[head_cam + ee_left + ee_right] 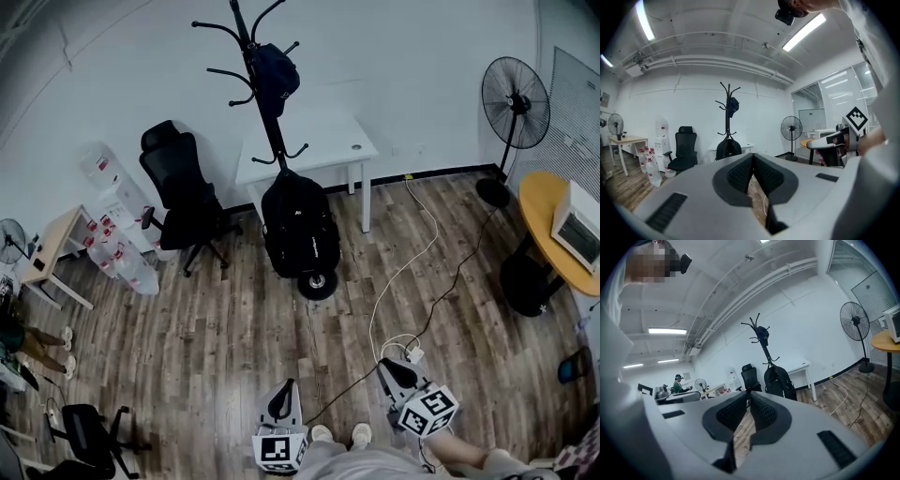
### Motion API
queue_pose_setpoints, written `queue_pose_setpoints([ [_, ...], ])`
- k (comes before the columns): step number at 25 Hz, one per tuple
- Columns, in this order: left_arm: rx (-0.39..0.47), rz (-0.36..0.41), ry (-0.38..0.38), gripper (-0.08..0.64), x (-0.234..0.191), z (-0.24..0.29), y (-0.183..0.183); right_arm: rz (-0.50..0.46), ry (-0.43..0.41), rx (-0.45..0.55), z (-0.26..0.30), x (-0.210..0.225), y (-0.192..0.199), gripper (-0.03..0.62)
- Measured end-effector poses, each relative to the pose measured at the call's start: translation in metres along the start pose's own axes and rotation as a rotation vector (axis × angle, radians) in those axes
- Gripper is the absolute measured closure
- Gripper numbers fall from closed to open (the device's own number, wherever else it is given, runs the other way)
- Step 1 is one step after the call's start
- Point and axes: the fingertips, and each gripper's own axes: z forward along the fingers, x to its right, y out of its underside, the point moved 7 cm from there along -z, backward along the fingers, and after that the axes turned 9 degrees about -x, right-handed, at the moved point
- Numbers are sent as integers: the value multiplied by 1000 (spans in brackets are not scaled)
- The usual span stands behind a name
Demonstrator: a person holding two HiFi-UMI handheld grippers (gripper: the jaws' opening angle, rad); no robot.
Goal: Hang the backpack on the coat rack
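left hand-held gripper (283,392) low in head view, jaws pressed together, nothing in them. right hand-held gripper (389,367) beside it, jaws a thin slit apart, nothing between. both well apart from the coat rack (267,103) across the wood floor (216,328). black backpack (300,230) hangs on the rack under its lower hooks, in front of the white tabletop (323,141). dark cap-like item (277,73) higher on the rack. black office chair (183,192) to its left, standing fan (514,103) far right, white cable (405,264) on the floor.
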Motion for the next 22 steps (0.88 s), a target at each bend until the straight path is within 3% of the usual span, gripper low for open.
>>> queue_pose_setpoints([
  [5,-3,-4,7,551,-9,-8,5,-6,-6,-11,5,-10,-4,558],
  [13,-21,-62,88,551,-20,-8,1,-41,35,-5,6,-33,-13,565],
  [22,-33,-75,105,551,-42,-10,10,-77,47,-25,17,-56,-10,574],
])
